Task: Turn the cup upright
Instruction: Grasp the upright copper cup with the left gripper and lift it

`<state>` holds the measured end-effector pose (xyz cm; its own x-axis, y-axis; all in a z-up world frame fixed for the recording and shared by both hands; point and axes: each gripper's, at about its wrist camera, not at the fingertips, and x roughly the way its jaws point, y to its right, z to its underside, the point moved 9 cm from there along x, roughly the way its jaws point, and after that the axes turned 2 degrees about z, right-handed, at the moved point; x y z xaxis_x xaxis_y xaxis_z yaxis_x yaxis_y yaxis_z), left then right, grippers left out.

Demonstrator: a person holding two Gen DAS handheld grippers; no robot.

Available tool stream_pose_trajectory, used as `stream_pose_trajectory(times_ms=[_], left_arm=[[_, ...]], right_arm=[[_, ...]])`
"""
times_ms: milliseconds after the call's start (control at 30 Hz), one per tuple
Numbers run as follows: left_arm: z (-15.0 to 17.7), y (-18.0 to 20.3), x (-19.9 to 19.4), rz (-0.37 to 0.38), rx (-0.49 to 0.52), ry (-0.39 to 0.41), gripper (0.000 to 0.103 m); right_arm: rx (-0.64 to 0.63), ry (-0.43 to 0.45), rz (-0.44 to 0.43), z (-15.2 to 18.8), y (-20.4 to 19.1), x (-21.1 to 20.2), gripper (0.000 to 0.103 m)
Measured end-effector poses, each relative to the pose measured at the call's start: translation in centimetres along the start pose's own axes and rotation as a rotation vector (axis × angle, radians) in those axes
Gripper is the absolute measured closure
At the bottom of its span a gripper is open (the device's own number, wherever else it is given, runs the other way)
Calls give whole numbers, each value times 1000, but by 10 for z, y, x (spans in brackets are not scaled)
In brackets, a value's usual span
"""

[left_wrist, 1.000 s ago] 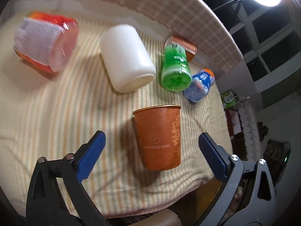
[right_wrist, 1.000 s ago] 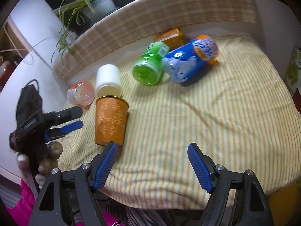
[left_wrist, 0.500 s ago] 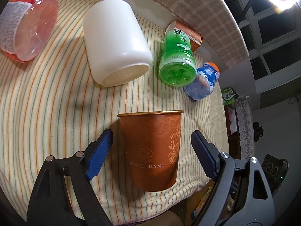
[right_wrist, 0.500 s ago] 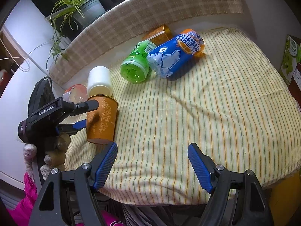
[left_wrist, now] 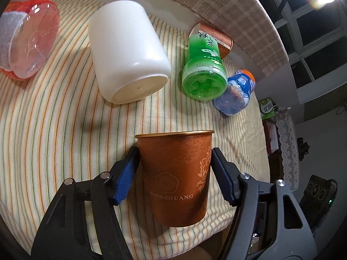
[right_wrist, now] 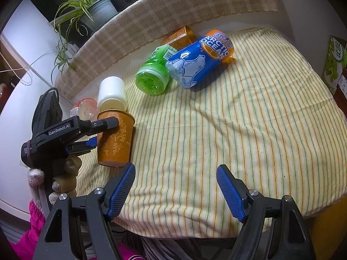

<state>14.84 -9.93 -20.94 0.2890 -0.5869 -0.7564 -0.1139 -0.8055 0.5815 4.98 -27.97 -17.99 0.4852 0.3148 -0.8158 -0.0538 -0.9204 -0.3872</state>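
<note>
Surface: striped cloth (right_wrist: 227, 130) over a tabletop, a checked band along its far edge and a potted plant (right_wrist: 95, 10) beyond that band.
Cup: the orange paper cup (left_wrist: 176, 179) stands near the cloth's near-left corner with its gold rim up; judged from both views it already looks upright, or close to it.
Left tongs: the left tongs (left_wrist: 174, 173) straddle the cup's upper wall, both blue pads pressed to its sides. A side grip below the rim seems chosen so the cup can be turned without crushing the mouth.
Right tongs: the right tongs (right_wrist: 175, 191) hang spread wide above bare cloth to the right of the cup, holding nothing, probably kept clear of the turning.
Clutter behind the cup: a white cup (left_wrist: 128, 58) lies just beyond it on its side; a green bottle (left_wrist: 202, 69) and a blue bottle (left_wrist: 235, 96) lie farther right, touching each other; a pink-lidded tub (left_wrist: 26, 45) lies far left.
Step judged: seating the base flat, then letting go.
</note>
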Motion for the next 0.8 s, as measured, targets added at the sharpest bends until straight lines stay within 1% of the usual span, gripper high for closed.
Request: stream_pose_trajectory(times_ms=[233,400,567,800], left_arm=[[0,14,-12,-40,76,61,35],[-1,28,-27,-82,160,134,35],[-6,39,-34,-135,234,196,35],[-14,46,-39,-227,322,276,35]], right_arm=[[3,6,-3,-1,-1,-1,24],[6,17,-5,-2,-3,-4,24],[8,23,-9,-2,-5,-6,24],[9,26,-11,-2,-6,-6,24]])
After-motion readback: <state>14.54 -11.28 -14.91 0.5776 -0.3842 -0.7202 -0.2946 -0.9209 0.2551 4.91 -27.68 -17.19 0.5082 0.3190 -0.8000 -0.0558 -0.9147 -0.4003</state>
